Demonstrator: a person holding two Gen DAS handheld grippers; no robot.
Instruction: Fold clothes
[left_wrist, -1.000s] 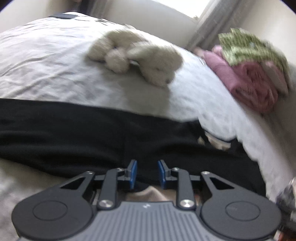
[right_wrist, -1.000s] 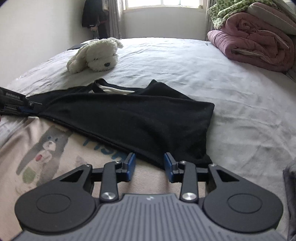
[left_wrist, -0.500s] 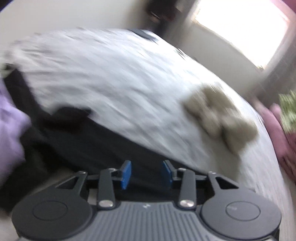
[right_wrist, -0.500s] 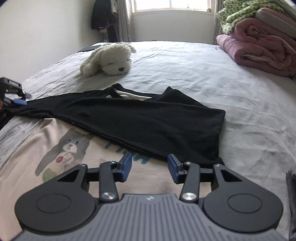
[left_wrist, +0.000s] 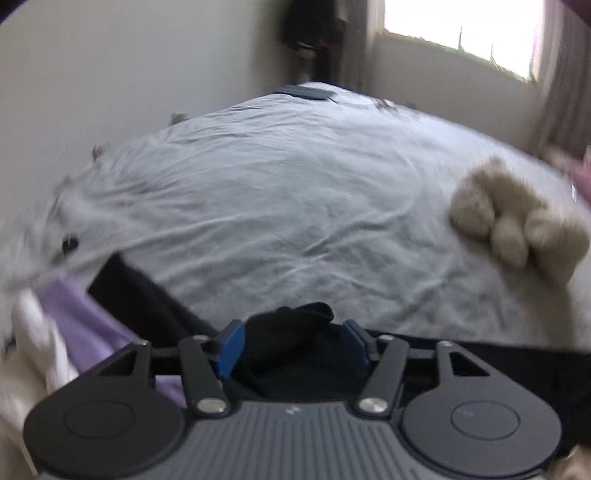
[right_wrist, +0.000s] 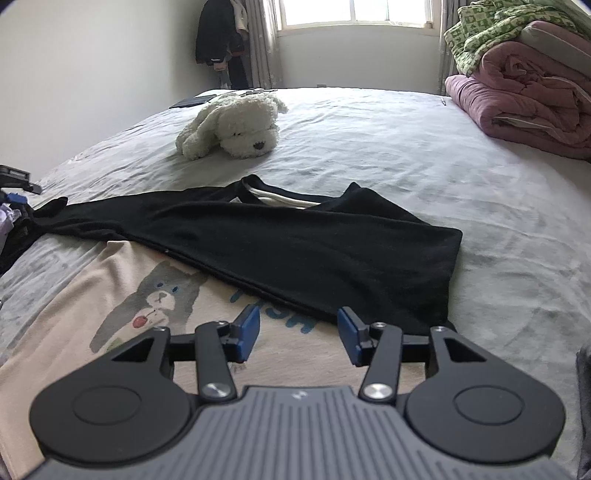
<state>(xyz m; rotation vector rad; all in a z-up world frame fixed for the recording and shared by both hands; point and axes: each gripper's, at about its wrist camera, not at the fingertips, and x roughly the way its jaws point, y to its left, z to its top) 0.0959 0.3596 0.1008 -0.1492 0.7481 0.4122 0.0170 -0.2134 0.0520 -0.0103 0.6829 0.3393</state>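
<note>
A black garment (right_wrist: 295, 243) lies spread across the bed, partly over a beige shirt with a cat print (right_wrist: 110, 295). My right gripper (right_wrist: 299, 332) hovers just above the beige shirt near the black hem. Its jaws are opening and nothing is between them. My left gripper (left_wrist: 293, 345) sits at the black garment's far left end. A bunched tip of the black cloth (left_wrist: 291, 332) rests between its blue pads, which are opening and stand clear of it. In the right wrist view the left gripper (right_wrist: 14, 184) shows at the left edge.
A white plush dog (right_wrist: 236, 125) lies beyond the garment, at the right in the left wrist view (left_wrist: 517, 225). Pink quilts (right_wrist: 535, 99) and a green blanket (right_wrist: 480, 33) are stacked at the right. Purple cloth (left_wrist: 77, 321) lies left of my left gripper. A wall runs along the left.
The left gripper swung leftward along the black garment, so the plush dog now sits at the right of its view, and its jaws widened. The right gripper's jaws widened a little.
</note>
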